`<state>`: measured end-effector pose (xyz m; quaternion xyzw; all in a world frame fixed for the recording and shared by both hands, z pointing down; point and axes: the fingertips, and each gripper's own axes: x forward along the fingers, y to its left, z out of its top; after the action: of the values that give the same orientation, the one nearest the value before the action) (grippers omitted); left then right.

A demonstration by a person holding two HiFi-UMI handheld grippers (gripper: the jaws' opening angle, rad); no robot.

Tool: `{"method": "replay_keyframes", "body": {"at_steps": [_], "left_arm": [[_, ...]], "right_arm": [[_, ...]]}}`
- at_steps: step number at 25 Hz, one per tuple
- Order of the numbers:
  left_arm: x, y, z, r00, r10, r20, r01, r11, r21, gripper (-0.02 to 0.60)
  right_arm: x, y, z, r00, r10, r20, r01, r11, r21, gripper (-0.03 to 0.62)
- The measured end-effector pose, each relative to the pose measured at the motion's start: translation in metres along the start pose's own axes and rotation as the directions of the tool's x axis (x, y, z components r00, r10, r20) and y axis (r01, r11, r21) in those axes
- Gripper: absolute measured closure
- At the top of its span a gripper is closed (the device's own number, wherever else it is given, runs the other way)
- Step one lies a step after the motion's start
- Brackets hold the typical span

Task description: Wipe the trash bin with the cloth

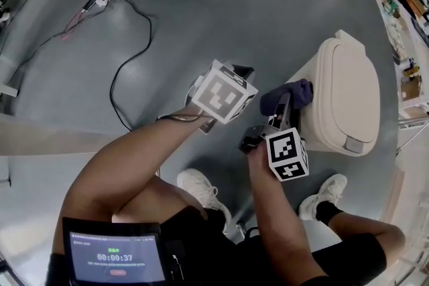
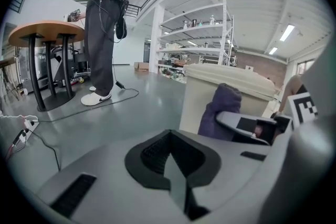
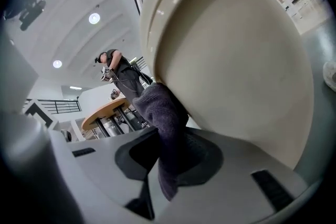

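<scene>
The dark cloth is soft and floppy, pressed against the side of the trash bin, near its top. The right gripper pinches its bunched end. The smooth bin may slide. The left gripper, beside the bin, is closed and empty.

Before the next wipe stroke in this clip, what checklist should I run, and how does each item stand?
1. Cloth gripped by the right claw: ok, its jaws are shut on dark purple fabric.
2. Cloth touching the trash bin: ok, it presses on the side wall just under the rim.
3. Lid closed: ok, it sits flat on the bin.
4. Left claw empty: ok, jaws together with nothing between them.
5. Bin braced against sliding: not ok, the left claw is apart from it.
6. Floor cable away from the bin: ok.
</scene>
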<state>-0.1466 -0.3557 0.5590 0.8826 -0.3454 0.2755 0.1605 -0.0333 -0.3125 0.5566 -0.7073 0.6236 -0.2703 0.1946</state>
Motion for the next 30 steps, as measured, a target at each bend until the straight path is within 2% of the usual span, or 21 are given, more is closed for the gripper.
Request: {"method": "replay_keyframes", "body": {"at_steps": [3, 8, 13, 20, 24, 30], "left_arm": [[0.000, 0.001, -0.002, 1.000, -0.001, -0.005, 0.001, 1.000, -0.005, 0.583], [-0.002, 0.005, -0.001, 1.000, 0.008, -0.001, -0.008, 0.999, -0.031, 0.583], [-0.001, 0.003, -0.001, 1.000, 0.006, -0.005, -0.006, 1.000, -0.026, 0.584], [-0.002, 0.003, -0.001, 1.000, 0.007, -0.009, -0.007, 0.999, -0.034, 0.584], [-0.001, 0.005, -0.004, 1.000, 0.014, -0.010, -0.014, 1.000, -0.013, 0.584], [0.001, 0.013, -0.009, 0.999, 0.042, -0.021, -0.042, 0.999, 0.002, 0.584]], "right_arm": [[0.002, -0.006, -0.007, 1.000, -0.007, -0.021, 0.007, 1.000, -0.006, 0.519], [0.004, -0.022, -0.025, 0.996, -0.055, -0.065, 0.058, 0.997, 0.042, 0.519], [0.004, -0.041, -0.049, 0.987, -0.109, -0.117, 0.120, 0.988, 0.095, 0.519], [0.002, -0.079, -0.098, 0.957, -0.184, -0.223, 0.222, 0.962, 0.159, 0.519], [0.002, -0.102, -0.123, 0.932, -0.223, -0.286, 0.275, 0.948, 0.157, 0.520], [0.001, -0.115, -0.143, 0.910, -0.232, -0.343, 0.300, 0.941, 0.159, 0.519]]}}
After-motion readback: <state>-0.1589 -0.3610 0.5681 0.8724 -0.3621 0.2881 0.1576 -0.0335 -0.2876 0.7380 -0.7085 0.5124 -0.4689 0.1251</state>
